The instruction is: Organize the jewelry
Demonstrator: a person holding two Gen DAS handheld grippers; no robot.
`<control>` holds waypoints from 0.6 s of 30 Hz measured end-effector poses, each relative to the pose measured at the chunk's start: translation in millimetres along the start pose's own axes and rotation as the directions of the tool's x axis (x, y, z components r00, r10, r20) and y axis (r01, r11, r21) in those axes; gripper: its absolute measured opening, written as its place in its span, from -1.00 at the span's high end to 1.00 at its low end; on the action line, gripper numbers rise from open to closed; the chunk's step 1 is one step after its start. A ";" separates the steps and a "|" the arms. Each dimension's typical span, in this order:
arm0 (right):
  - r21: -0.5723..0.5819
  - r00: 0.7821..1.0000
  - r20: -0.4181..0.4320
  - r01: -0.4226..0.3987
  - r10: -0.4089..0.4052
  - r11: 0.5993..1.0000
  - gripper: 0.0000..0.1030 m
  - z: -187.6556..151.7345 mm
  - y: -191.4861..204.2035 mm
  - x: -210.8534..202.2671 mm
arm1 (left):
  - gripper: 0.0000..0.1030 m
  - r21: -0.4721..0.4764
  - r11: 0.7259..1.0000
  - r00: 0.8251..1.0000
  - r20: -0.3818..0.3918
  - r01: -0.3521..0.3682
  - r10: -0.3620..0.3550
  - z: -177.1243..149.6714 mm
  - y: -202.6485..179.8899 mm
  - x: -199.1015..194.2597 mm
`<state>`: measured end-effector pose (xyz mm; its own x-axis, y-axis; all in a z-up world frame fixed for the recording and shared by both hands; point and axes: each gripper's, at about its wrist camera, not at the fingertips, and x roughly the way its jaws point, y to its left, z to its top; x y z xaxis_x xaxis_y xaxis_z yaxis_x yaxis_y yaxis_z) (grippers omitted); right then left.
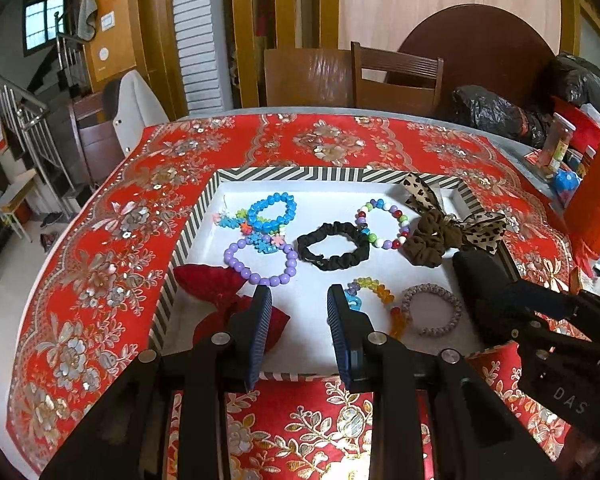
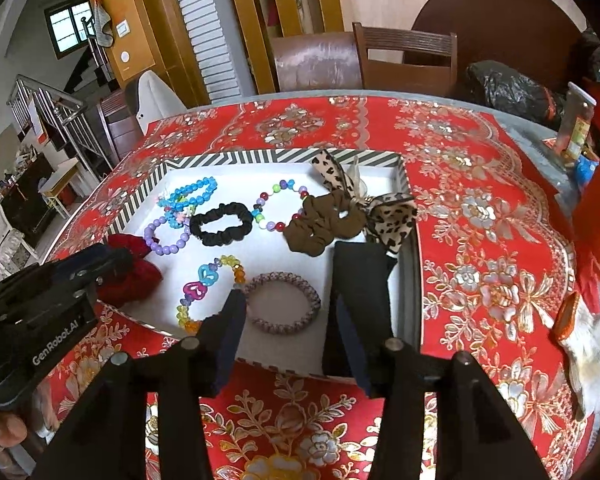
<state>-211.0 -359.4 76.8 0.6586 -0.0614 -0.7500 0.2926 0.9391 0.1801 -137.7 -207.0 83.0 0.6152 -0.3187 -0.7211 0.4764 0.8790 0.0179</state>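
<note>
A striped-rimmed white tray (image 1: 188, 236) holds several pieces. They include a blue bead bracelet (image 1: 271, 210), a purple one (image 1: 260, 260), a black scrunchie (image 1: 334, 246), a multicoloured bead bracelet (image 1: 382, 222) and a brown scrunchie with a leopard bow (image 1: 440, 236). An amber crystal bracelet (image 2: 204, 280) and a grey spiral hair tie (image 2: 283, 302) lie nearest. A red velvet bow (image 1: 212, 284) drapes over the left rim. My left gripper (image 1: 298, 300) hangs open over the tray's near part, nothing between its pads. My right gripper (image 2: 288, 300) is open above the hair tie. A flat black piece (image 2: 362, 268) stands by its right finger.
The tray sits on a red flowered cloth (image 1: 100, 280) over a round table. Wooden chairs (image 1: 396, 76) stand behind it. Black bags (image 1: 496, 110), a bottle (image 1: 558, 146) and red boxes crowd the far right. A white glove (image 2: 592, 352) lies on the cloth at right.
</note>
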 end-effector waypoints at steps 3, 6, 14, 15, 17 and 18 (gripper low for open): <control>0.001 1.000 0.009 0.002 -0.002 1.000 0.01 -0.2 0.2 -2.7 | 0.48 -0.006 1.000 1.000 0.002 0.013 -0.013 -0.9 -0.4 -3.6; -0.009 1.000 0.015 0.007 -0.006 1.000 -0.01 -0.7 1.4 -5.8 | 0.48 -0.010 1.000 1.000 0.012 0.009 -0.009 -1.5 -1.4 -8.4; -0.015 0.999 0.046 0.005 -0.005 1.000 -0.05 -1.2 4.8 -16.6 | 0.48 0.010 1.000 0.999 0.046 -0.017 0.016 -3.0 -5.4 -23.2; -0.013 0.999 0.050 0.001 -0.001 1.000 -0.05 -1.4 5.2 -18.2 | 0.48 0.015 1.000 0.999 0.048 -0.023 0.022 -3.1 -5.8 -24.9; -0.015 0.998 0.058 0.000 0.001 1.000 -0.05 -1.7 6.1 -20.6 | 0.48 0.018 0.999 0.998 0.054 -0.031 0.030 -3.5 -5.6 -27.8; -0.017 0.998 0.061 0.001 0.000 1.000 -0.05 -2.0 6.9 -22.0 | 0.48 0.016 0.999 0.998 0.058 -0.036 0.035 -3.5 -5.1 -29.7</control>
<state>-224.9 -350.9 93.2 0.6999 -0.0825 -0.7095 0.2817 0.9447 0.1680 -160.6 -200.7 101.8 0.6670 -0.3073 -0.6787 0.4634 0.8845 0.0549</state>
